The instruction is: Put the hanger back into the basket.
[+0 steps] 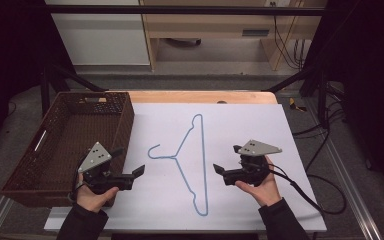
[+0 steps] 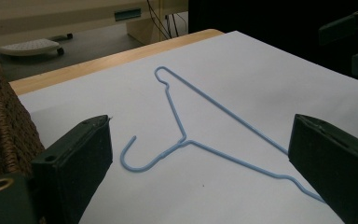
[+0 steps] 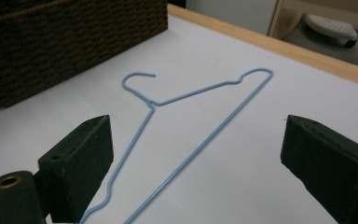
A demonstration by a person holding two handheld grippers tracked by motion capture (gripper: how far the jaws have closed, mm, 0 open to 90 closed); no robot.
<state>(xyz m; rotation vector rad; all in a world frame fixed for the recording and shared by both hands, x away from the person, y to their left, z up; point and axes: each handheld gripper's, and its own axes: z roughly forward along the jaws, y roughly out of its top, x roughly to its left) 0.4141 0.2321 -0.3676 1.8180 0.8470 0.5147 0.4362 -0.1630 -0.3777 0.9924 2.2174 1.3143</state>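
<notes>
Two tongs, left [image 1: 139, 171] and right [image 1: 218, 169], stood with jaws apart and empty on either side of a blue wire hanger [image 1: 190, 160] lying flat mid-counter [image 1: 260, 125], its hook toward the wicker basket [image 1: 65, 135] at the left edge; thin wire flush on the sheet risked slipping from the pads or skidding away.

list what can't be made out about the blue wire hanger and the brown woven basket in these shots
- Blue wire hanger: in the left gripper view its lower corner runs behind that gripper's right-hand jaw; in the right gripper view the picture's bottom edge cuts off its near end.
- Brown woven basket: in the high view the left hand and left gripper cover its near right corner; both gripper views cut it at the edge, interior unseen.
</notes>
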